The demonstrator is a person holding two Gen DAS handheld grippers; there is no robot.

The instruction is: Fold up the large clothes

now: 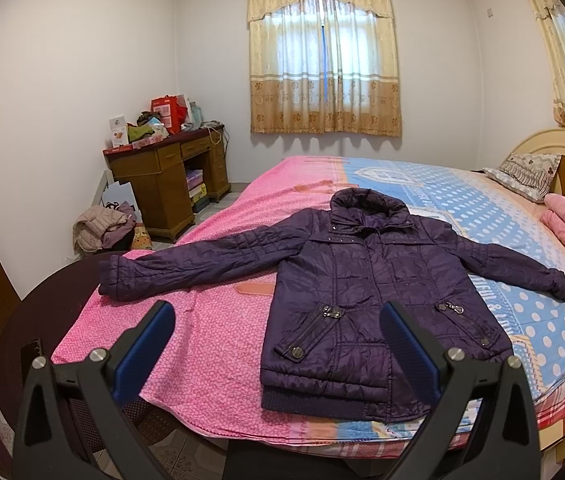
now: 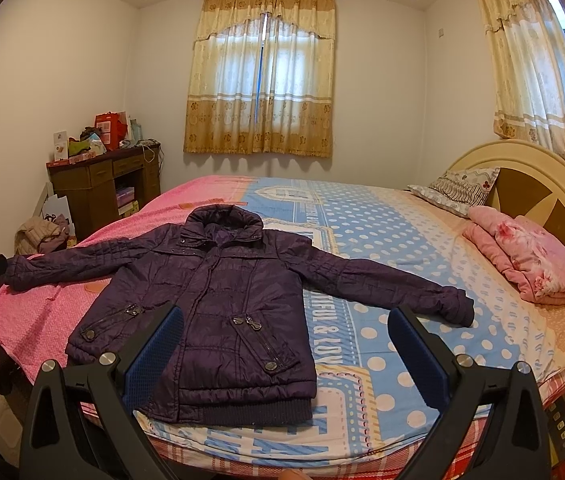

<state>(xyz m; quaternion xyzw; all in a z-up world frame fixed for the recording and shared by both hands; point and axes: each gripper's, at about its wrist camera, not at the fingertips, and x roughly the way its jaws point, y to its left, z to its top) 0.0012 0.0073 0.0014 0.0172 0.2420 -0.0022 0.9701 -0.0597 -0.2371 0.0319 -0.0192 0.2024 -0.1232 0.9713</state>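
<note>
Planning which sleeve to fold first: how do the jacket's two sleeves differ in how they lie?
The left sleeve lies over the pink part of the sheet, its cuff near the bed's corner. The right sleeve lies over the blue dotted part, angled toward the near edge. Both are spread flat, away from the body, untouched by either gripper.

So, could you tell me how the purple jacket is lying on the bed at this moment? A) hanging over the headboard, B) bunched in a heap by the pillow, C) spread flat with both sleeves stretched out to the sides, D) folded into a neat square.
C: the purple jacket lies front-up and flat on the bed, one sleeve stretched out to each side, unfolded.
</note>
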